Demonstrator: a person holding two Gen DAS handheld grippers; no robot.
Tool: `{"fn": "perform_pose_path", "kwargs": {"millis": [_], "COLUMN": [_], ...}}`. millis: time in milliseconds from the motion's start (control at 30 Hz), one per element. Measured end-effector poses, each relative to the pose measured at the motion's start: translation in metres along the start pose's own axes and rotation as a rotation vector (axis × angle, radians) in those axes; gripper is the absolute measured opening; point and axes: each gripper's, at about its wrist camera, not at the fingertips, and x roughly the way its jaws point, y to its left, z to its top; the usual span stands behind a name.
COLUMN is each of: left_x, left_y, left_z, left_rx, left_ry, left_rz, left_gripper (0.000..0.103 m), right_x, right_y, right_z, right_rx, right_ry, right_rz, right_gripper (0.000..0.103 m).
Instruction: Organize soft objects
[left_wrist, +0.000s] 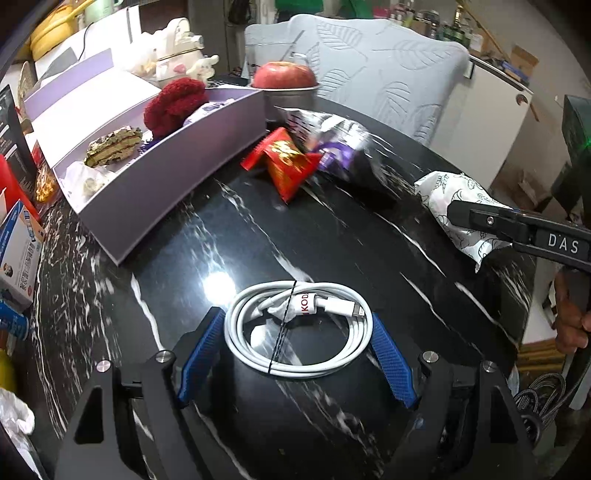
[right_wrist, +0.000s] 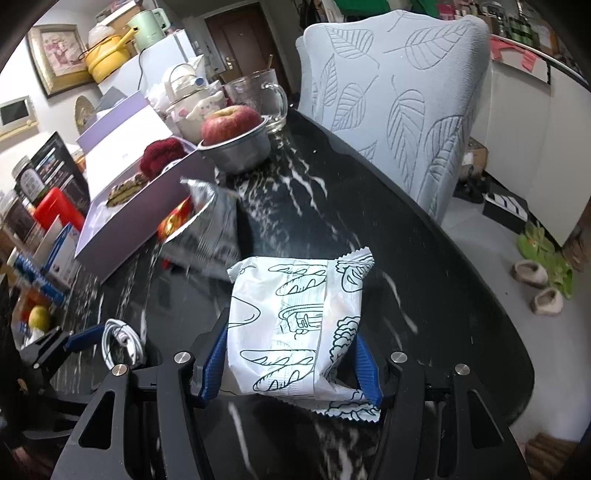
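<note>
Two grippers worked over one black marbled table. The left gripper held one coiled white cable between its blue pads, which touched the coil's sides. The right gripper was clamped on one white packet printed with line drawings of bread; the packet lay near the table's near edge, its crimped ends sticking out past the pads.

One lilac box stood open at the table's left, holding one red woolly ball, one greenish-gold patterned piece and some pale wrapped bits. Just beside the box lay one red foil pouch and one silver-and-purple bag, between the packet and the box. Behind them sat one apple in a metal bowl, one glass mug and one leaf-patterned chair.
</note>
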Motion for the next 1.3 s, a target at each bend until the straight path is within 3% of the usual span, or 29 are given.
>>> {"fn": "perform_pose_path", "kwargs": {"millis": [300,400,600,700,733,833,967,1300], "left_x": [-0.018,-0.018,-0.017,-0.017,-0.017,-0.019,-0.024,-0.042], "left_y": [-0.008,-0.006,-0.004,-0.004,-0.004,-0.004,-0.003,0.01], "left_z": [-0.025,-0.026,-0.025,-0.026,-0.026,-0.028,-0.03,-0.036], "left_rx": [0.022,0.024,0.02,0.022,0.021,0.02,0.009,-0.036], "left_ry": [0.008,0.006,0.004,-0.003,-0.005,-0.006,-0.007,-0.038], "left_rz": [-0.016,-0.012,-0.019,-0.019,-0.02,-0.021,-0.043,-0.035], "left_gripper": [0.079,0.079,0.079,0.079,0.079,0.079,0.079,0.079], "right_x": [-0.022,-0.021,-0.016,-0.016,-0.017,-0.019,-0.02,-0.021], "right_y": [0.017,0.024,0.029,0.026,0.025,0.024,0.028,0.064], "right_z": [-0.035,-0.043,-0.045,-0.046,-0.046,-0.045,-0.045,-0.058], "right_rx": [-0.062,-0.097,-0.117,-0.111,-0.109,-0.099,-0.119,-0.19], "right_ry": [0.015,0.023,-0.005,-0.014,-0.016,-0.021,-0.017,0.007], "right_rz": [0.025,0.009,-0.039,-0.047,-0.038,-0.039,-0.042,0.057], "right_gripper": [0.06,0.08,0.083,0.077,0.067,0.059,0.057,0.055]}}
